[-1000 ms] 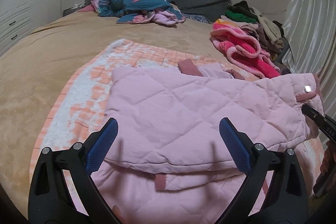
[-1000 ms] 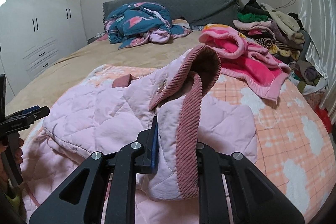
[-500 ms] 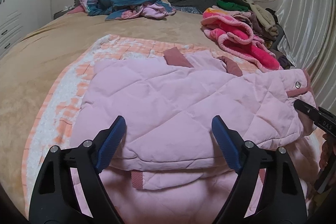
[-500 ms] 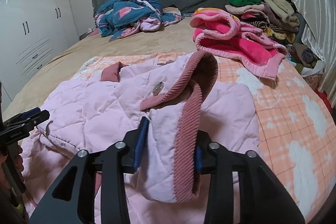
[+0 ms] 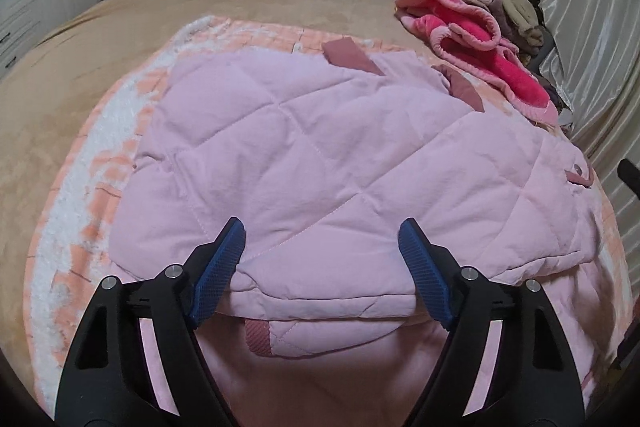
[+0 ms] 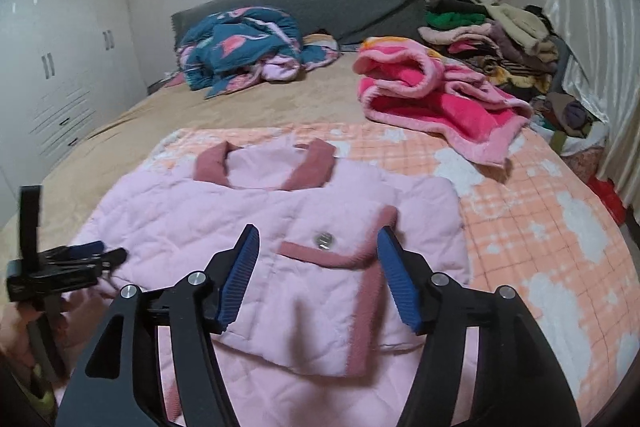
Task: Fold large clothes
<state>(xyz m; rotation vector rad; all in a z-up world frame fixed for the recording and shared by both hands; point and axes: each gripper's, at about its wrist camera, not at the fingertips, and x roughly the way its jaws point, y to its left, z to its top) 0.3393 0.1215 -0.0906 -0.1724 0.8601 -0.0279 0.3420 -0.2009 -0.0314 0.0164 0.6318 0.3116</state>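
Note:
A pink quilted jacket [image 5: 320,155] with dusty-rose ribbed trim lies folded on an orange-and-white checked blanket [image 5: 80,227]. My left gripper [image 5: 320,231] hovers low over the jacket's near folded edge. Its jaws are closing, the blue pads stand apart over the fabric, and no pad presses on it. In the right wrist view the jacket [image 6: 320,211] shows its collar, a pocket flap and a silver button. My right gripper [image 6: 318,233] is opening just above that flap and holds nothing. The left gripper [image 6: 80,255] shows at the left edge there.
A tan bed cover [image 6: 168,115] lies under the blanket. A bright pink fleece garment [image 6: 432,95] lies at the right, with a pile of clothes [image 6: 500,35] behind it. A teal quilt [image 6: 240,43] is bunched by the grey headboard. White wardrobes [image 6: 52,67] stand left, and a curtain [image 5: 592,27] hangs right.
My right gripper opened and let go of the jacket's ribbed front edge, which dropped flat onto the jacket. My left gripper sank closer to the near fold and its jaws narrowed a little.

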